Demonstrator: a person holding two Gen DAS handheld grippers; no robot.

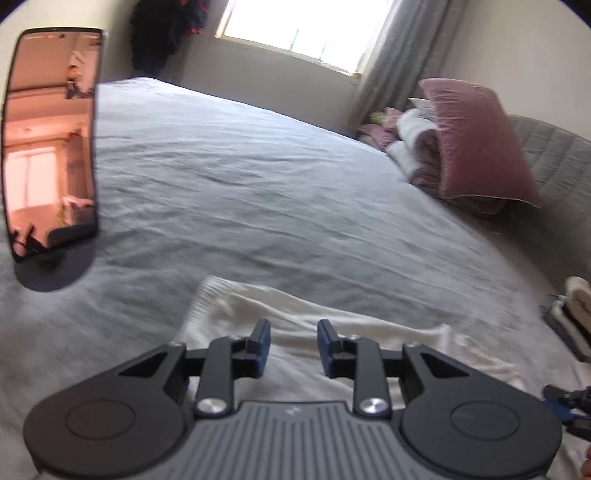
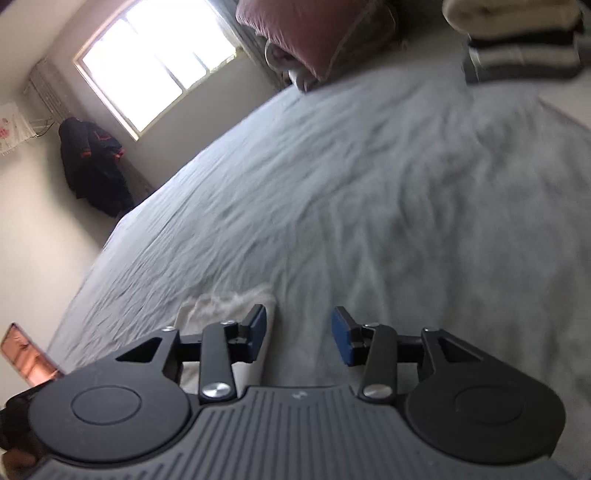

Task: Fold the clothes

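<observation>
Both tools are released, the left tool (image 1: 293, 347) low in its frame over a white garment (image 1: 295, 317) lying on the grey bed (image 1: 240, 177), the right tool (image 2: 299, 338) at bottom centre with the garment's edge (image 2: 225, 302) by its left finger.

Cream knit garment (image 1: 332, 325), grey wrinkled bedsheet (image 1: 240, 184), dusty-pink pillow (image 1: 476, 144)

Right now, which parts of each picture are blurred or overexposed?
Left wrist view: window blown out, white garment edges smeared, left gripper sharp. Right wrist view: window glaring, grey bedsheet streaked by motion blur, right gripper sharp.
</observation>
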